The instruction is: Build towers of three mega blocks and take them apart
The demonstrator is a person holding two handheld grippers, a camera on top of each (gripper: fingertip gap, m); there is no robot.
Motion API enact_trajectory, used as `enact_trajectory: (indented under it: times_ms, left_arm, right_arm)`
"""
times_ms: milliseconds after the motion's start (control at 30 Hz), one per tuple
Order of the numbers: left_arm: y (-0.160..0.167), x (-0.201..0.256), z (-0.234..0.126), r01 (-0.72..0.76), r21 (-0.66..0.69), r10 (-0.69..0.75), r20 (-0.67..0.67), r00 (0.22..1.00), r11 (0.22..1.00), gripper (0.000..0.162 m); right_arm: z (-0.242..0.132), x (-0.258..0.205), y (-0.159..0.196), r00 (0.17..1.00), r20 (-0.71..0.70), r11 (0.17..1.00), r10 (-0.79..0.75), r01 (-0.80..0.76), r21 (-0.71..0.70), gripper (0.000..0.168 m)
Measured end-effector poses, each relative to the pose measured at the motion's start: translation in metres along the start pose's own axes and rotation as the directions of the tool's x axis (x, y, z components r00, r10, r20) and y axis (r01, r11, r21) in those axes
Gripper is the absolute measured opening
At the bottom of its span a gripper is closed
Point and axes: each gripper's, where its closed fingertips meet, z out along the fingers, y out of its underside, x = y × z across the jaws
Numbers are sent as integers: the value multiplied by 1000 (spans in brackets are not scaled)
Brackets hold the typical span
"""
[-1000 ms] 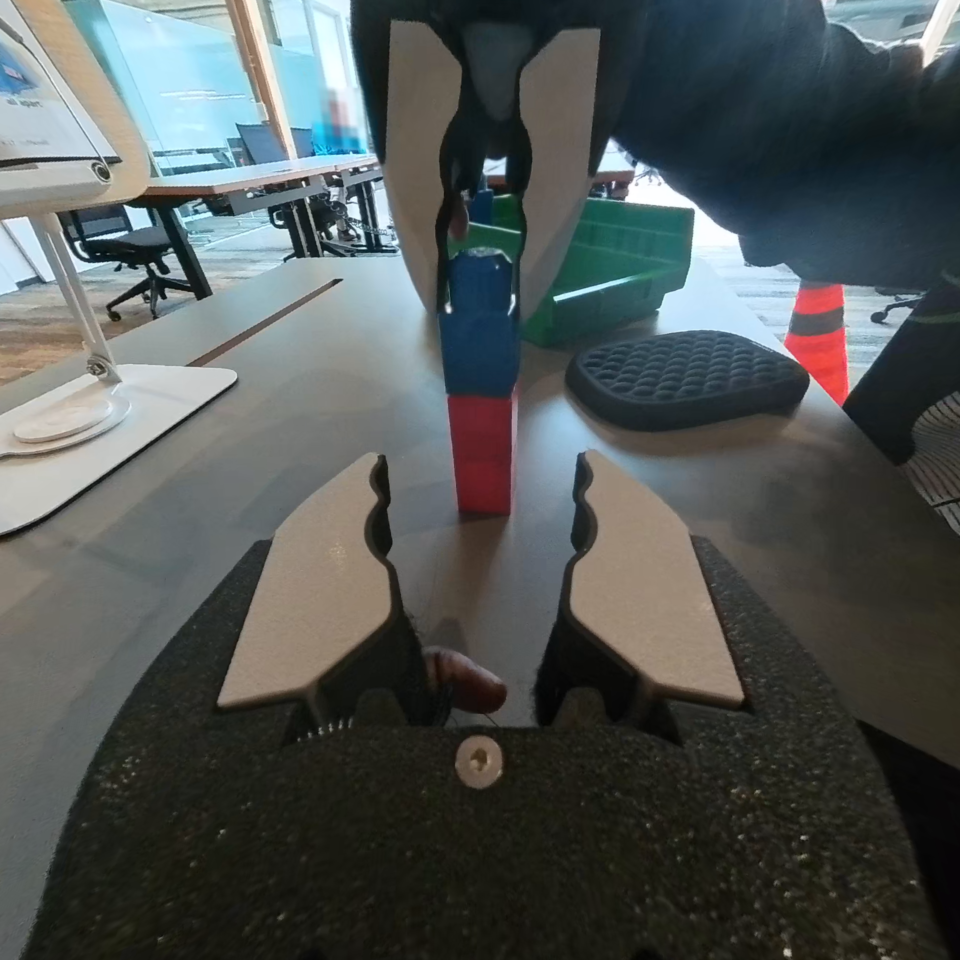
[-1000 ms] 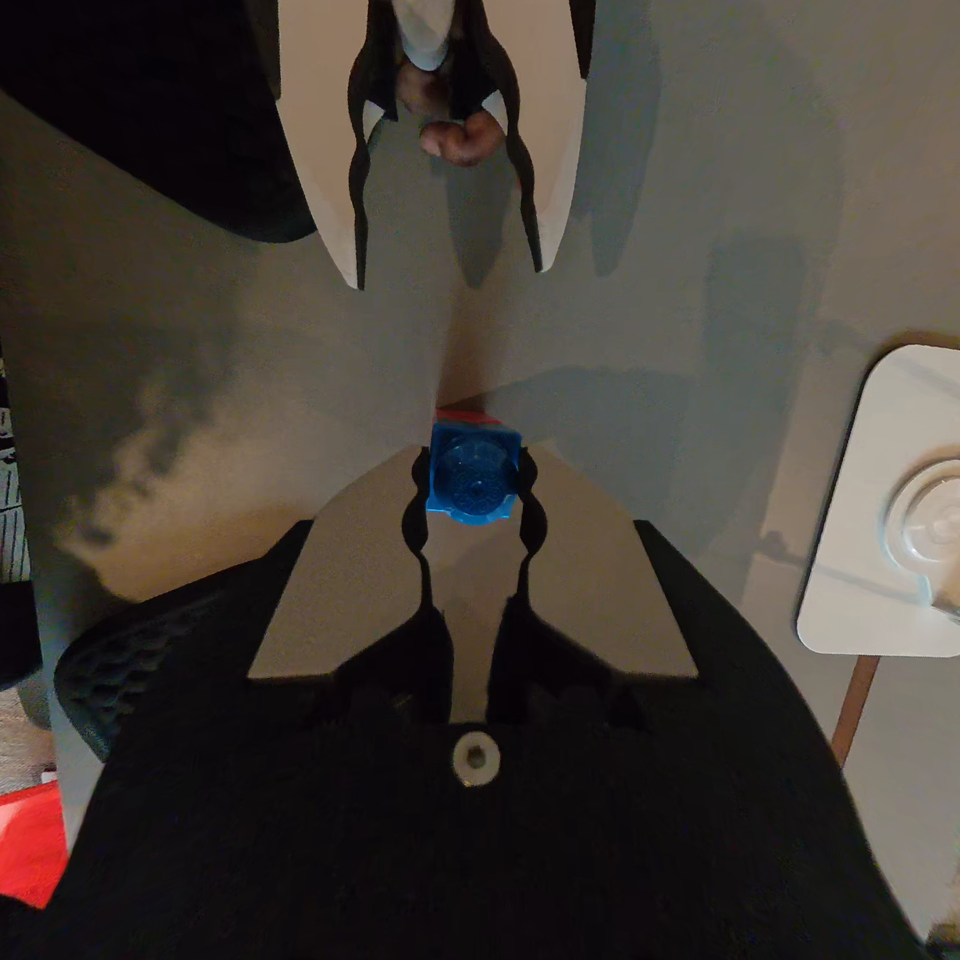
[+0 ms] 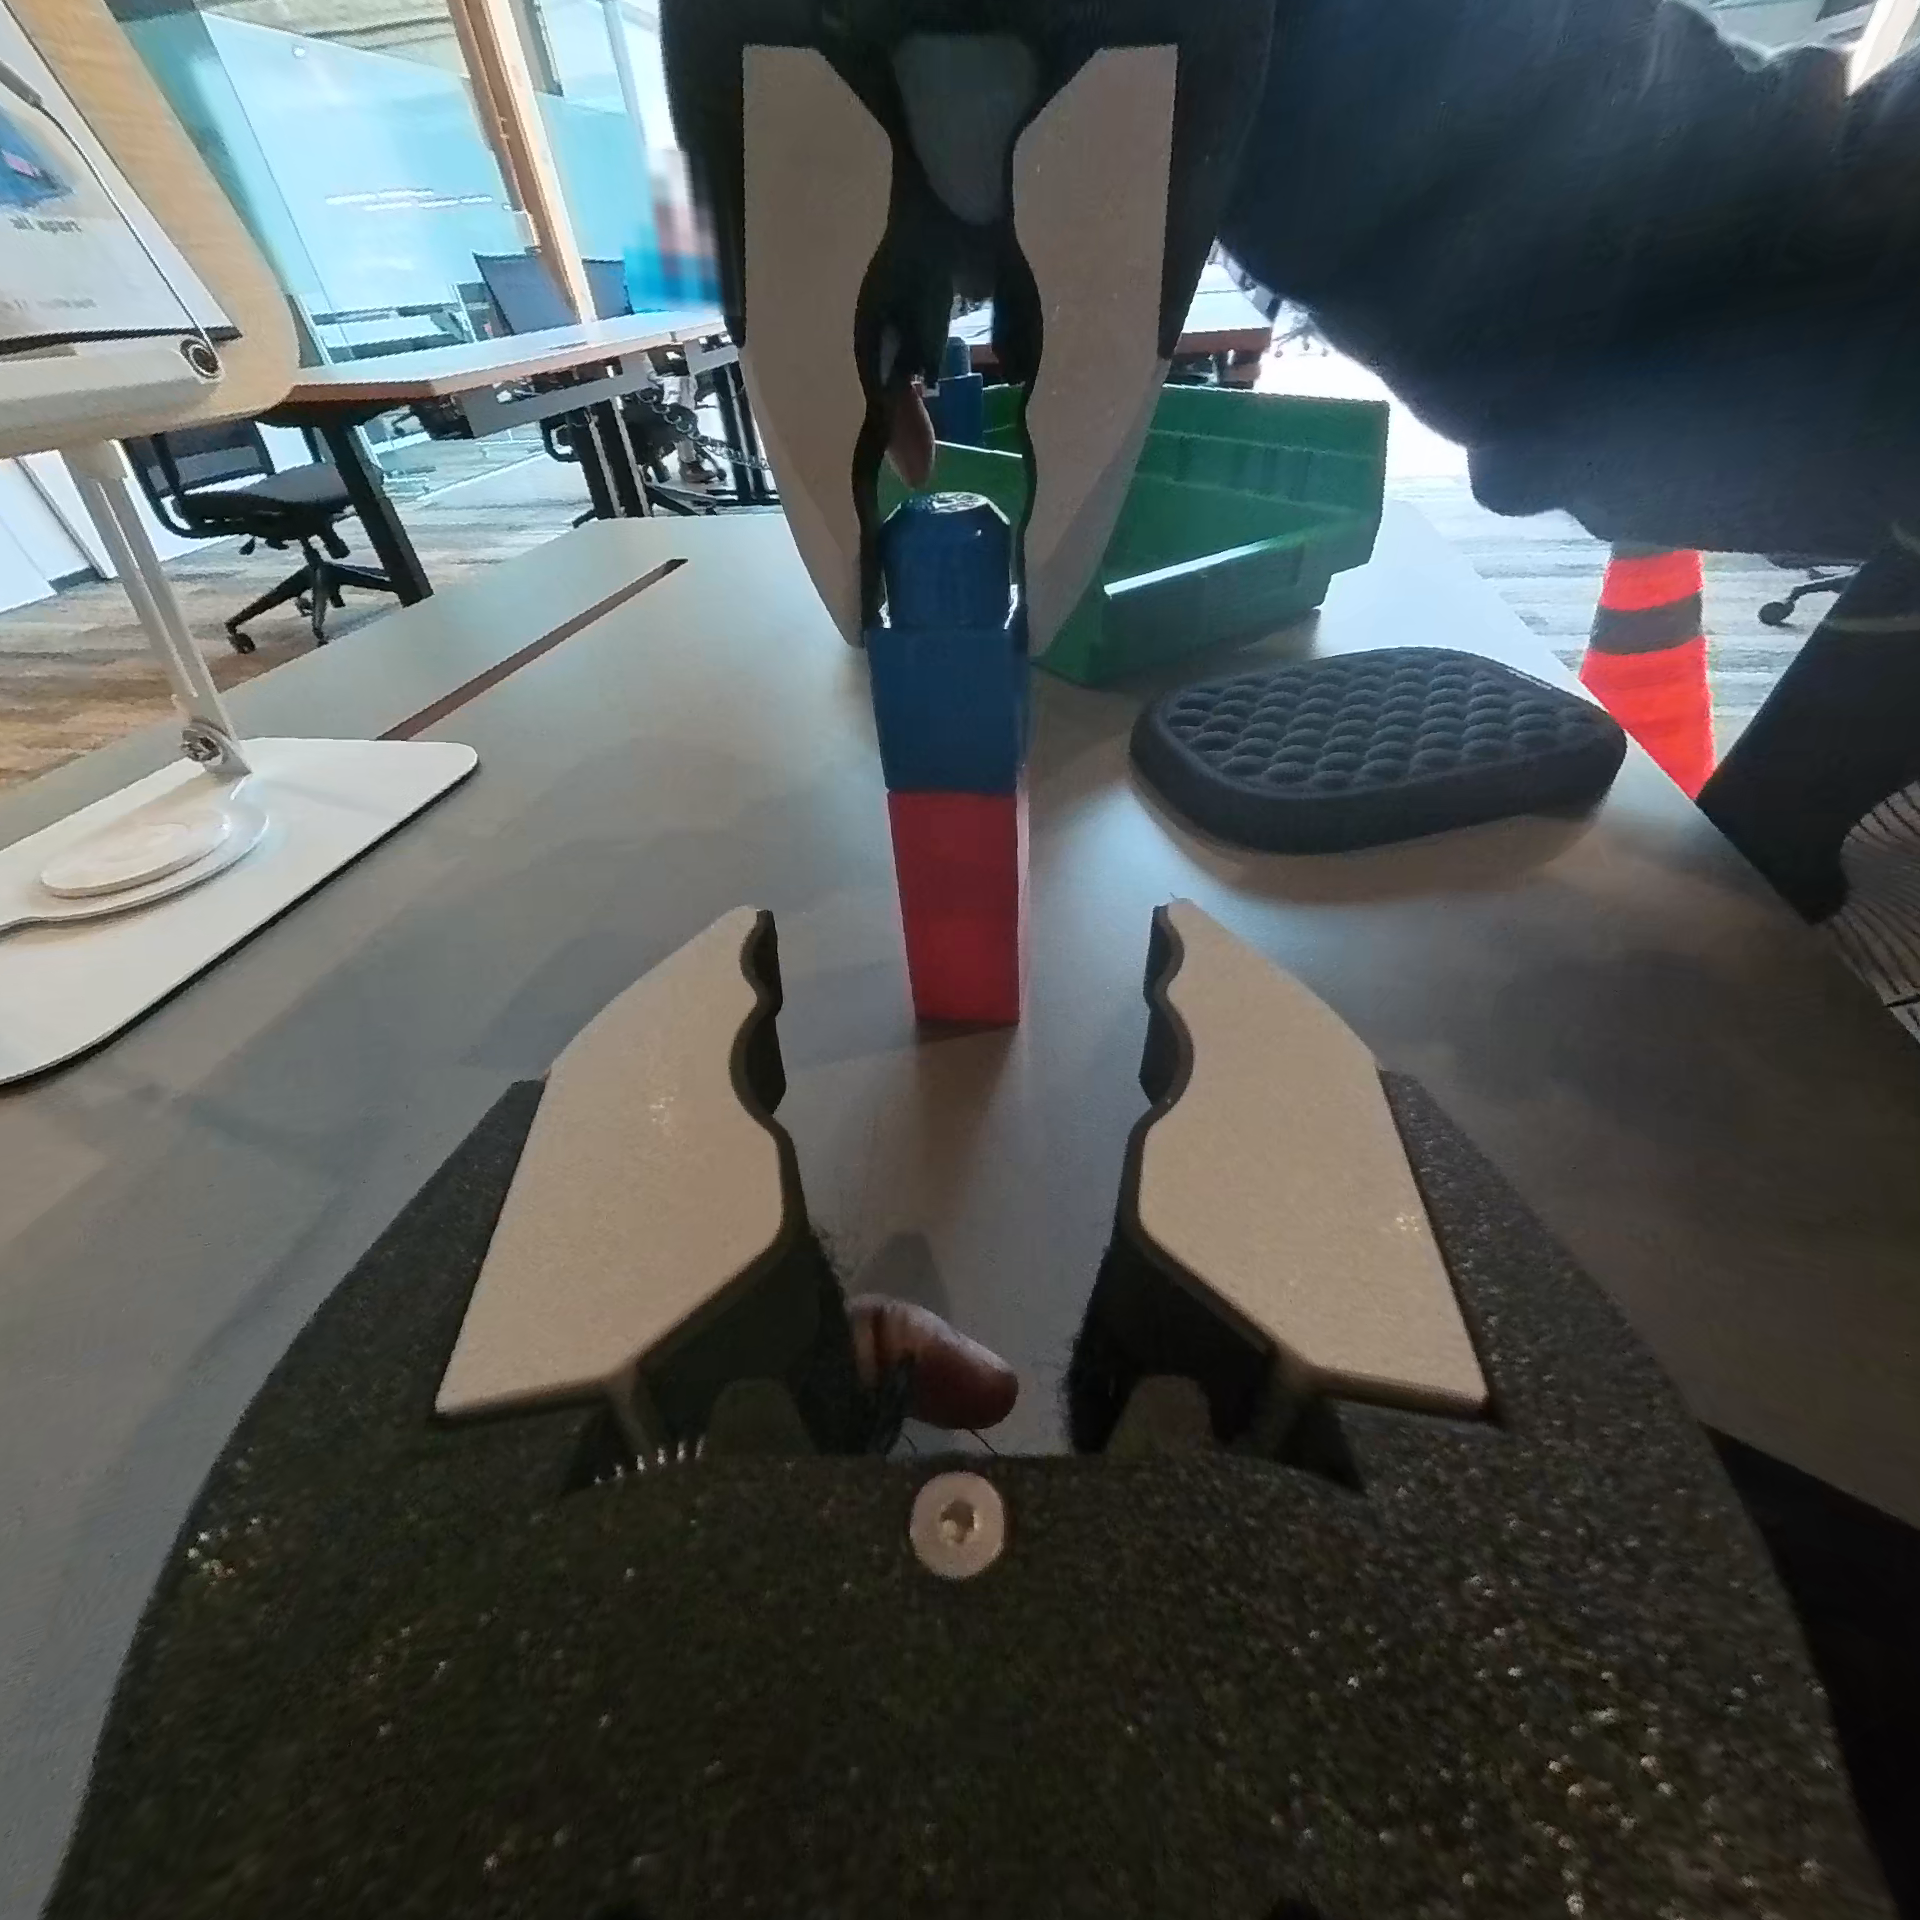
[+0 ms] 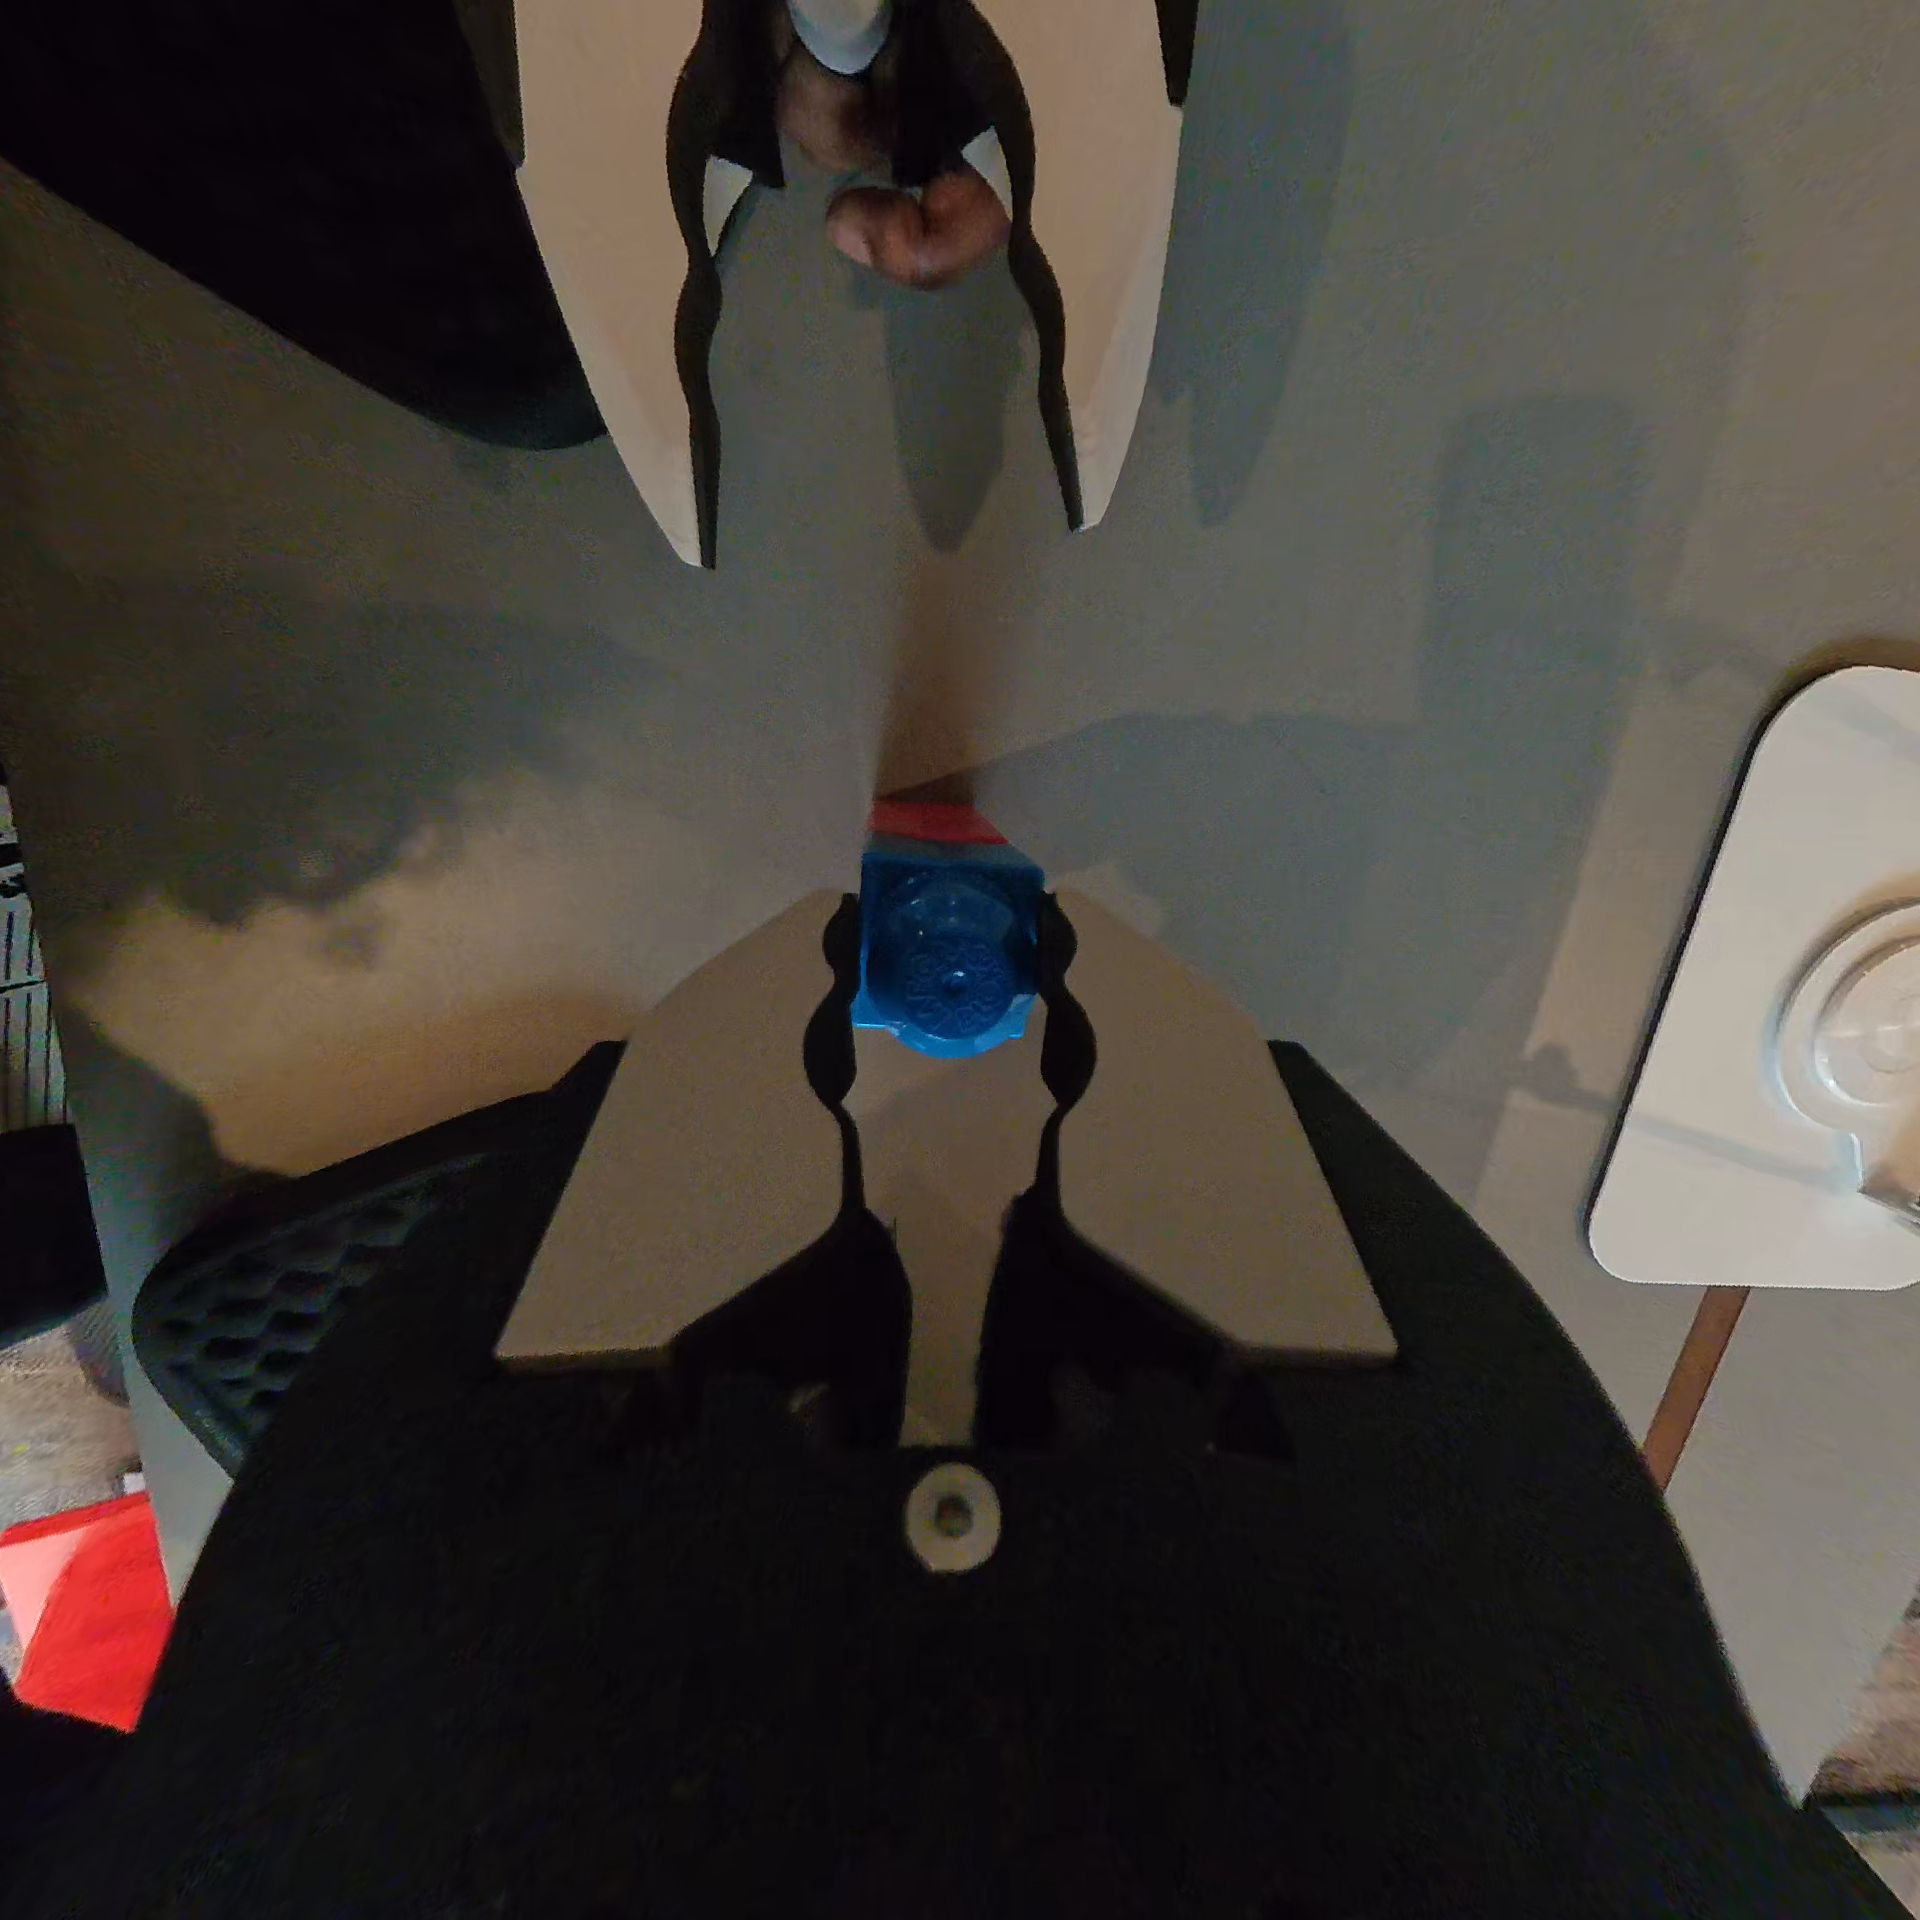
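Note:
A tower stands on the grey table: a blue block (image 3: 945,717) on top of a taller red part (image 3: 961,904) that has a faint seam across it. My right gripper (image 3: 945,634) comes down from above, shut on the blue block's stud and top edge. In the right wrist view the blue block (image 4: 945,966) sits between that gripper's (image 4: 945,914) fingertips, with a sliver of red (image 4: 935,821) below. My left gripper (image 3: 961,914) is open and empty, low over the table just in front of the tower's base. It also shows in the right wrist view (image 4: 891,549).
A green bin (image 3: 1247,488) with a blue block (image 3: 961,400) in it stands behind the tower. A black dimpled pad (image 3: 1371,738) lies to the right. A white stand base (image 3: 208,831) is at the left. An orange cone (image 3: 1647,644) stands beyond the table.

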Motion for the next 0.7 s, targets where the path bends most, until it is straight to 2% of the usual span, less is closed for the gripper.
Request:
enact_trajectory:
  times_ms: [33, 400, 567, 700]
  left_arm:
    - [0, 0, 0, -1, 1, 1, -1, 1000, 1000, 67]
    - [-1, 1, -1, -20, 11, 20, 6, 1000, 1000, 67]
    - [-1, 2, -1, -29, 11, 29, 9, 1000, 1000, 66]
    - [-2, 2, -2, -35, 14, 35, 13, 999, 999, 66]
  right_arm:
    - [0, 0, 0, 1000, -2, 1000, -4, 4, 4, 33]
    - [-6, -7, -3, 1000, -27, 999, 0, 1, 33, 32]
    - [-32, -9, -3, 999, -34, 997, 26, -23, 76, 32]
    - [-61, -9, 11, 996, -73, 997, 53, -49, 60, 32]
